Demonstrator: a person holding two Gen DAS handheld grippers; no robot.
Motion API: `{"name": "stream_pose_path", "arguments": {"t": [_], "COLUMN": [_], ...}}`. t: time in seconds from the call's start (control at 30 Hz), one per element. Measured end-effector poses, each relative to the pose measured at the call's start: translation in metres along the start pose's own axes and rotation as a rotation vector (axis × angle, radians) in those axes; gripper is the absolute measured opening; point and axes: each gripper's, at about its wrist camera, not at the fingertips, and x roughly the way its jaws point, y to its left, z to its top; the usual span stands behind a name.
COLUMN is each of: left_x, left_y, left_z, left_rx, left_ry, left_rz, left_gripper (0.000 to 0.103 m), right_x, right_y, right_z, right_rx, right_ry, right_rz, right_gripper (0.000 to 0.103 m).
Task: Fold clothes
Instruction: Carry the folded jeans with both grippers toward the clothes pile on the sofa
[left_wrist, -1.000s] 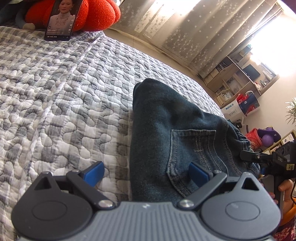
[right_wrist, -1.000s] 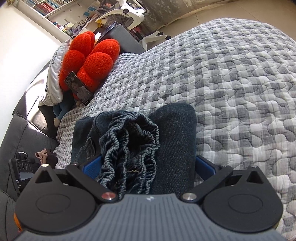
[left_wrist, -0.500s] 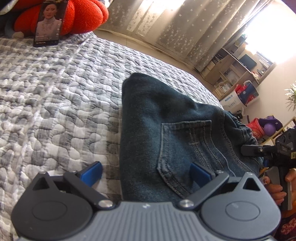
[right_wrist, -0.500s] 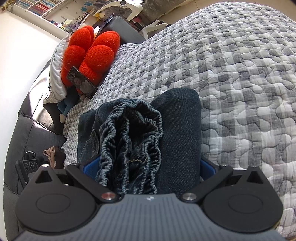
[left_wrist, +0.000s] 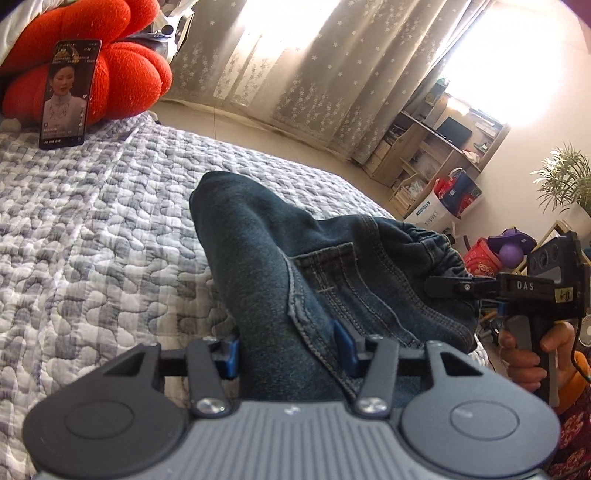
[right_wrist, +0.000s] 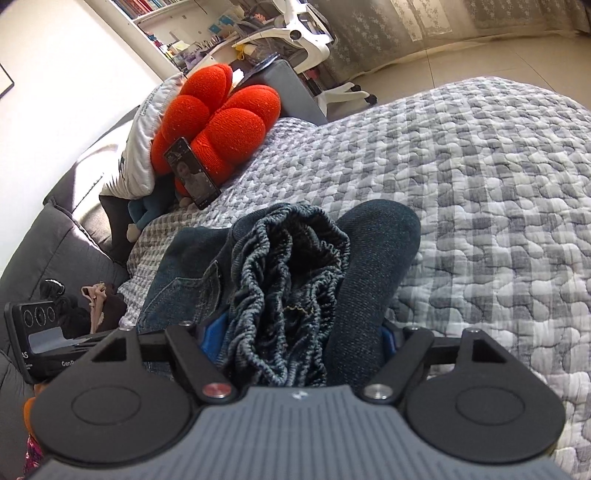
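Note:
Dark blue folded jeans (left_wrist: 258, 251) lie on the grey checked quilt (left_wrist: 92, 221). My left gripper (left_wrist: 286, 350) is closing, and its blue pads press the near fold beside the back pocket (left_wrist: 343, 280). In the right wrist view, the same jeans (right_wrist: 373, 251) show their gathered elastic waistband (right_wrist: 288, 266). My right gripper (right_wrist: 301, 334) is closing too, with the whole folded stack squeezed between its pads. The right gripper's black body (left_wrist: 546, 280) and the hand holding it show at the right edge of the left wrist view.
A phone (left_wrist: 66, 94) leans against a red pumpkin cushion (left_wrist: 125, 74) at the head of the bed. Quilt stretches to the left and beyond the jeans. Past the bed's edge are curtains (left_wrist: 295, 74), shelves (left_wrist: 424, 155) and a white office chair (right_wrist: 295, 29).
Both pairs of jaws have narrowed from wide apart onto the jeans. The fabric near the left pads has bunched and risen a little. Both views have rolled slightly.

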Motion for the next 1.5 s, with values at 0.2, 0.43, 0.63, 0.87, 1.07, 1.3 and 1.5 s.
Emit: {"name": "stream_pose_path", "arguments": {"t": [0.2, 0.43, 0.63, 0.87, 1.07, 1.3, 1.5], "left_x": [0.008, 0.025, 0.022, -0.004, -0.027, -0.083, -0.141], "left_y": [0.013, 0.03, 0.011, -0.001, -0.004, 0.009, 0.028], "left_z": [-0.001, -0.005, -0.008, 0.002, 0.011, 0.029, 0.027], "left_rx": [-0.043, -0.129, -0.075, -0.073, -0.061, -0.077, -0.126], "left_ry": [0.057, 0.159, 0.13, 0.017, -0.015, -0.085, -0.166], "left_rz": [0.043, 0.042, 0.05, 0.064, 0.131, 0.217, 0.311], "left_gripper": [0.062, 0.089, 0.068, 0.035, 0.034, 0.034, 0.034], "right_x": [0.014, 0.037, 0.032, 0.02, 0.028, 0.05, 0.08], "right_y": [0.008, -0.005, -0.005, 0.02, 0.046, 0.09, 0.148], "right_z": [0.006, 0.002, -0.001, 0.006, 0.017, 0.036, 0.051], "right_rx": [-0.019, 0.015, 0.03, -0.005, -0.04, -0.09, -0.183], "right_ry": [0.009, 0.14, 0.116, 0.044, 0.035, 0.058, 0.084], "right_rz": [-0.004, -0.063, -0.036, -0.057, -0.04, 0.041, 0.116], "right_gripper": [0.08, 0.103, 0.092, 0.072, 0.071, 0.071, 0.071]}}
